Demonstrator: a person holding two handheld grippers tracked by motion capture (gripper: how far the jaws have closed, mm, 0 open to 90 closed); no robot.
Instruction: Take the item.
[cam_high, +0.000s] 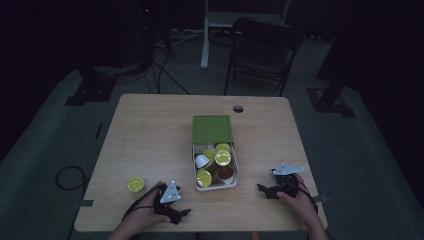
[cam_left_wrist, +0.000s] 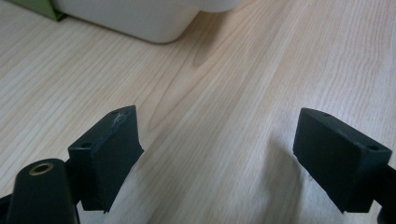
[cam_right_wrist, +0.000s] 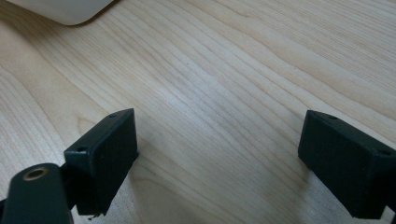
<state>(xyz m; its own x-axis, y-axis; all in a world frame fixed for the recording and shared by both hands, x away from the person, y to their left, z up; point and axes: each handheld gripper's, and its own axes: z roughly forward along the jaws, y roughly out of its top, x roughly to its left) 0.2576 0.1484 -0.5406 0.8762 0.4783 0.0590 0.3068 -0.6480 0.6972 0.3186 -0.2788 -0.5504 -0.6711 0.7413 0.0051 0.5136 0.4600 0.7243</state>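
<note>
Two hand-held grippers at the near edge of the wooden table (cam_high: 150, 130), one to either side of the white box (cam_high: 234, 176), which serves as the reference point below.

Item 1. Left gripper (cam_high: 183, 213): near-left of the box, resting low over the tabletop. Jaws stand apart with nothing between them; its own view shows bare wood grain between the two black pads (cam_left_wrist: 109, 156) and a rounded corner of the box ahead.

Item 2. Right gripper (cam_high: 264, 190): to the right of the box, near its front corner, pointing toward it. Jaws likewise apart and empty; bare table lies between its pads (cam_right_wrist: 105, 158).

Item 3. White box: mid-table, open, holding a loose heap of coffee capsules (cam_high: 223, 157), some with yellow-green foil tops, some brown, one white. The exact count cannot be told.

Item 4. Green lid (cam_high: 212, 129): lying flat just beyond the box, touching or overlapping its far end.

Item 5. Lone capsule (cam_high: 136, 184): yellow-green top, on the table well to the left of the box, just beyond the left gripper and apart from it.

Status: judged as work on moving capsules between box and table. One capsule stands outside the box, the rest remain inside. Neither gripper holds anything, so either the stray capsule awaits pick-up or the box awaits the next reach; which cannot be decided from this layout.
</note>
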